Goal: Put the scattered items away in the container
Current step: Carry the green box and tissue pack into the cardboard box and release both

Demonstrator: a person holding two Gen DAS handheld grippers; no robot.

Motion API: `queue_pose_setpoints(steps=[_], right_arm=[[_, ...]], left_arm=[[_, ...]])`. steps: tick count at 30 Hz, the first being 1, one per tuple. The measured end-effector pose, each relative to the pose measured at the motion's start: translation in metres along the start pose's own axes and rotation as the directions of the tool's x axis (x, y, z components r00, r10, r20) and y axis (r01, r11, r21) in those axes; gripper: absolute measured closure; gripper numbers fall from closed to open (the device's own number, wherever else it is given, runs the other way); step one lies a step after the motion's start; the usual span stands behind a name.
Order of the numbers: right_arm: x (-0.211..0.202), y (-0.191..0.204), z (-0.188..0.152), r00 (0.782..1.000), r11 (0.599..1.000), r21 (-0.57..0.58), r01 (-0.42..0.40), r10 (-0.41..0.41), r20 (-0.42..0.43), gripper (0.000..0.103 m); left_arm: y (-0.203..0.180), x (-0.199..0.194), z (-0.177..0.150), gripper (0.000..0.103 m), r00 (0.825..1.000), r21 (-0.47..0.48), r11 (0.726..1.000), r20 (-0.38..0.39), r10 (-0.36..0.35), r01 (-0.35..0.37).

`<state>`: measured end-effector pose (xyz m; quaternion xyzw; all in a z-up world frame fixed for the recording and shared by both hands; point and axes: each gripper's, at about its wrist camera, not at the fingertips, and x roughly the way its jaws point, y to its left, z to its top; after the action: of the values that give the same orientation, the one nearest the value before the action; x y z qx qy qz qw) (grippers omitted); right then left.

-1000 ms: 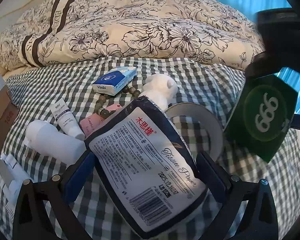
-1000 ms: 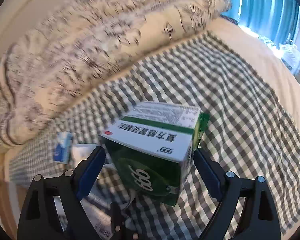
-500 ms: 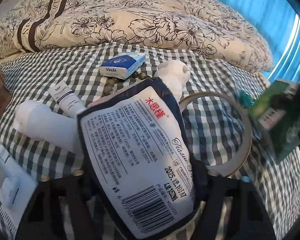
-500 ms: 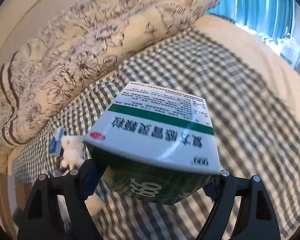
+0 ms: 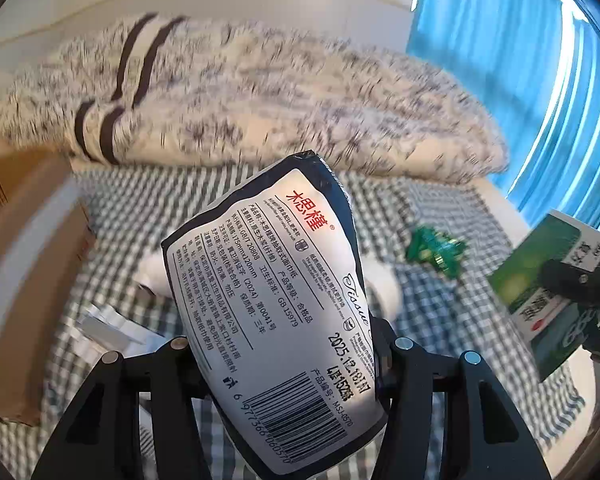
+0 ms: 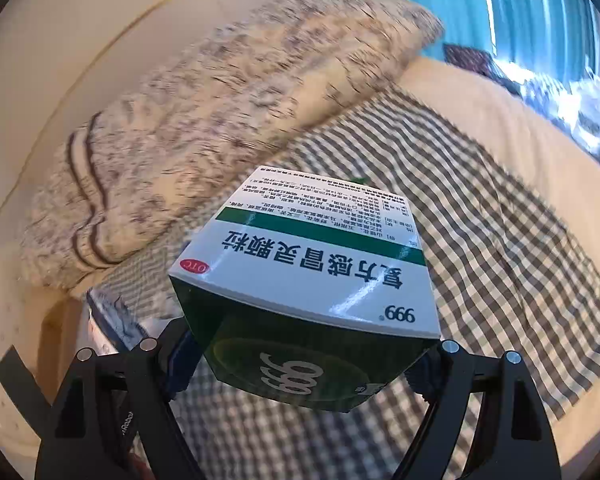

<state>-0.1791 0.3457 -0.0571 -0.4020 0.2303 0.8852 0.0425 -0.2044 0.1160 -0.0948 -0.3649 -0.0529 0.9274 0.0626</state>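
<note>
Transport step, both items lifted clear of the bed.

Left wrist view: left gripper (image 5: pixel 284 364) is clamped on a tissue pack (image 5: pixel 276 312), soft glossy film, pillow-shaped, held above the checked bedsheet (image 5: pixel 428 312). A cardboard box (image 5: pixel 28 280), likely the container, sits at left; the next move calls for carrying the pack there.

Right wrist view: right gripper (image 6: pixel 300 364) is clamped on a medicine box (image 6: pixel 312 292), rigid, sharp-edged card, held tilted above the sheet.

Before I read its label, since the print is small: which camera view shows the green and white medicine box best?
The right wrist view: the medicine box fills the centre, sharp, clamped in the right hand-held gripper, though its print appears upside down. The left wrist view catches it only at the right edge, blurred and partly hidden.
</note>
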Motion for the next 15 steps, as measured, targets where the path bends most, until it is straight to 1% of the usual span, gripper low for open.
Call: queue_pose_setpoints(steps=[1,4,9,12,15], right_arm=[[-0.009,0.006,-0.003,1.000,1.000,-0.015,-0.004,0.005,0.010,0.020],[-0.034,0.025,-0.016,1.000,0.998,-0.059,-0.016,0.018,0.025,0.020],[-0.053,0.044,-0.056,1.000,0.994,-0.106,-0.022,0.022,0.002,0.020],[-0.062,0.056,-0.078,0.999,0.991,-0.127,-0.048,0.045,-0.025,0.020],[-0.076,0.083,-0.095,0.998,0.983,-0.171,-0.061,0.059,-0.018,0.020]], left_arm=[[0.000,-0.013,0.001,0.047,1.000,0.007,1.000,0.017,0.002,-0.002],[0.001,-0.042,-0.002,0.047,0.999,0.026,1.000,0.035,0.009,-0.010],[0.015,-0.086,-0.015,0.047,0.997,0.058,0.997,0.069,0.039,-0.043],[0.038,-0.109,-0.022,0.047,0.995,0.039,0.997,0.078,0.059,-0.062],[0.068,-0.131,-0.024,0.047,0.992,0.003,0.997,0.100,0.082,-0.083]])
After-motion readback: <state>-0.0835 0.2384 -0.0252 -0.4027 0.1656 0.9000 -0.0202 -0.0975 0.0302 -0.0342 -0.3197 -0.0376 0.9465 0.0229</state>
